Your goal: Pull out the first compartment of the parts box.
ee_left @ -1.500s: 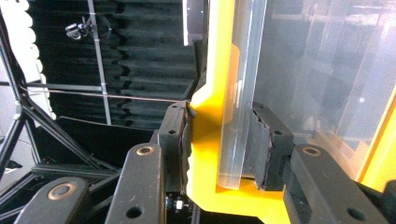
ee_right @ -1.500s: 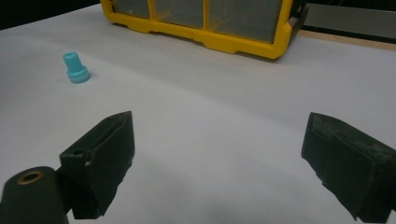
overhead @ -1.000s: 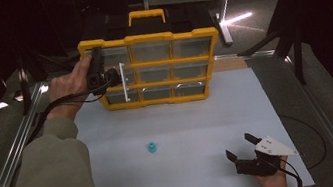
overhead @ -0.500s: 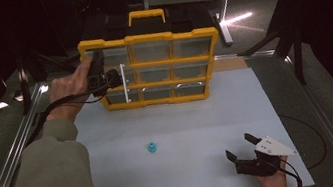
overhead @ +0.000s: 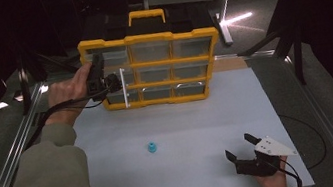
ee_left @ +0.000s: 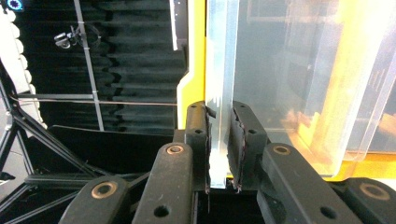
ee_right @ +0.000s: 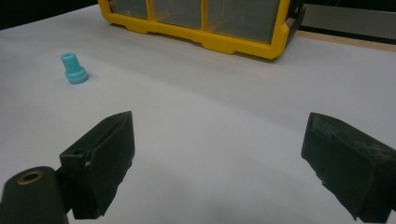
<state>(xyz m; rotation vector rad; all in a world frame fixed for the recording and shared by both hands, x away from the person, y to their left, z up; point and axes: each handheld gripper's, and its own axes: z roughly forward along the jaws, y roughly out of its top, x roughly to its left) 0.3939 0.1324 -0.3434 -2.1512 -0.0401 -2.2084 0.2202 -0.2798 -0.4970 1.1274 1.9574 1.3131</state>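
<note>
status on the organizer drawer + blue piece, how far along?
Done: the left gripper is shut on the clear drawer front at the left column of the yellow organizer.
In hand: opening it; how far out the drawer sits is hard to tell.
Left: the small blue piece stands untouched on the white table, and the right gripper rests open near the front edge, holding nothing.
</note>
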